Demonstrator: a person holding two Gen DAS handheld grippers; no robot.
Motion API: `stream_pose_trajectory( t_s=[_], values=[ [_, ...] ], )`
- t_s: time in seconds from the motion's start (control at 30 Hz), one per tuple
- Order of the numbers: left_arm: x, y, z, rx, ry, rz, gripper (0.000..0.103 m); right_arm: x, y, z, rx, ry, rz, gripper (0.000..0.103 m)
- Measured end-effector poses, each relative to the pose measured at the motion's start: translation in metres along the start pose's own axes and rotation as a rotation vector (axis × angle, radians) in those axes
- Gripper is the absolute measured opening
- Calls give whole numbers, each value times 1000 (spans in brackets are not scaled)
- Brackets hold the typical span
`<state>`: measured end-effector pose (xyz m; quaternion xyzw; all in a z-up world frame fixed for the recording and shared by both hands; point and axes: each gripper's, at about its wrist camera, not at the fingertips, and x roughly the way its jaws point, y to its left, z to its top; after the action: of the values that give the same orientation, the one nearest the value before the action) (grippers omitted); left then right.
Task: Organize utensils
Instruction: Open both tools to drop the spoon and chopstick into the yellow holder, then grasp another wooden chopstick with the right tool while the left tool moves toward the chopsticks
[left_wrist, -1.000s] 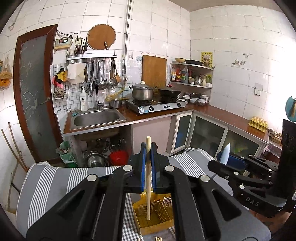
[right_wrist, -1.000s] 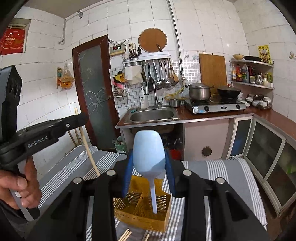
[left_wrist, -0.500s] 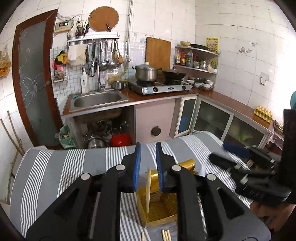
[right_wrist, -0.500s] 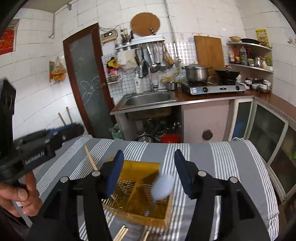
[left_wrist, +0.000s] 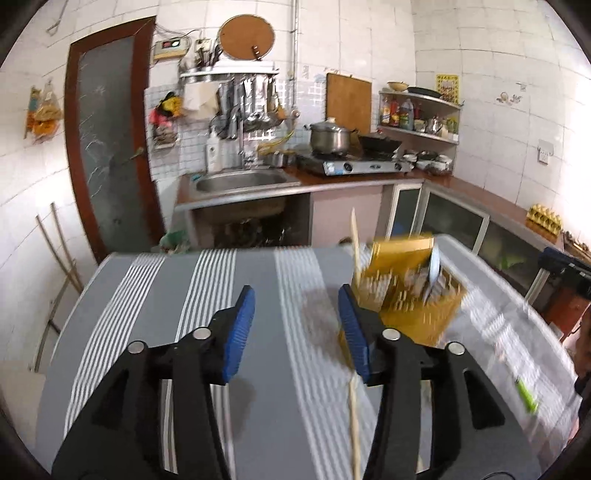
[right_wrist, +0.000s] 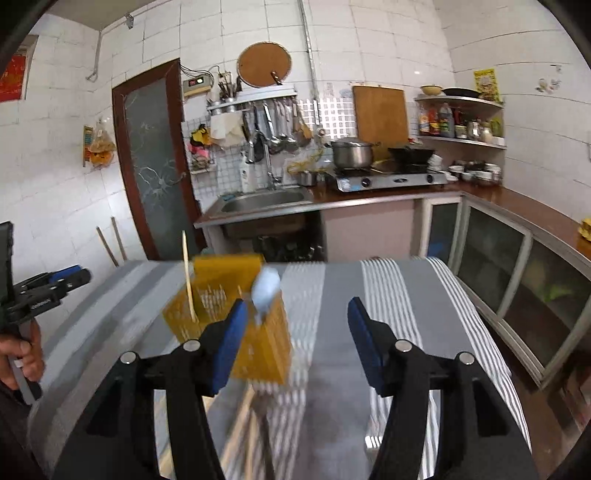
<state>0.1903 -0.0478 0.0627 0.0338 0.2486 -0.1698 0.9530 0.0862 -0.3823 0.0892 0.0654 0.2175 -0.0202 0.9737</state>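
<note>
My left gripper (left_wrist: 295, 325) stands spread wide with nothing between its blue pads (left_wrist: 240, 325), over the striped cloth (left_wrist: 166, 332). A loose chopstick (left_wrist: 354, 417) lies on the cloth just under my left gripper's right-hand jaw. Beyond that jaw sits the yellow utensil basket (left_wrist: 417, 306), blurred, with one chopstick (left_wrist: 355, 240) standing upright at its near-left corner and a pale blue spoon (left_wrist: 433, 266) leaning inside.

My right gripper (right_wrist: 295, 332) is likewise spread and empty. The same basket (right_wrist: 258, 350) sits partly behind its left-hand jaw, the spoon bowl (right_wrist: 266, 288) poking above the rim. Farther off, the sink (right_wrist: 266, 197) and stove (right_wrist: 388, 181) line the tiled wall.
</note>
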Motion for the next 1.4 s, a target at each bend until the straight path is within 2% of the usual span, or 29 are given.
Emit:
stream_pose_trajectory(
  t_s=[0.07,0.27,0.33,0.43,0.7,0.93,1.13,1.4],
  values=[
    [-15,7,-35,-20,4,19,62,-14,-2,-28,-1,16,-41,56],
    [-52,13,-126,-69,32,68,64,-45,0,-104,31,79,-102,56],
    [-62,10,-142,-55,27,109,67,-55,3,-123,48,94,-118,56],
    [-76,7,-160,-91,29,99,77,-70,10,-142,76,103,-115,69],
    [-83,-24,-166,-35,20,49,80,-74,41,-158,40,121,-65,69],
    [-79,-31,-167,-32,51,34,80,-74,45,-162,25,130,-53,68],
    [-74,-32,-166,-25,74,27,80,-70,46,-164,12,155,-53,55],
    [-66,-34,-171,-26,125,7,80,-60,53,-166,-5,197,-28,47]
  ],
)
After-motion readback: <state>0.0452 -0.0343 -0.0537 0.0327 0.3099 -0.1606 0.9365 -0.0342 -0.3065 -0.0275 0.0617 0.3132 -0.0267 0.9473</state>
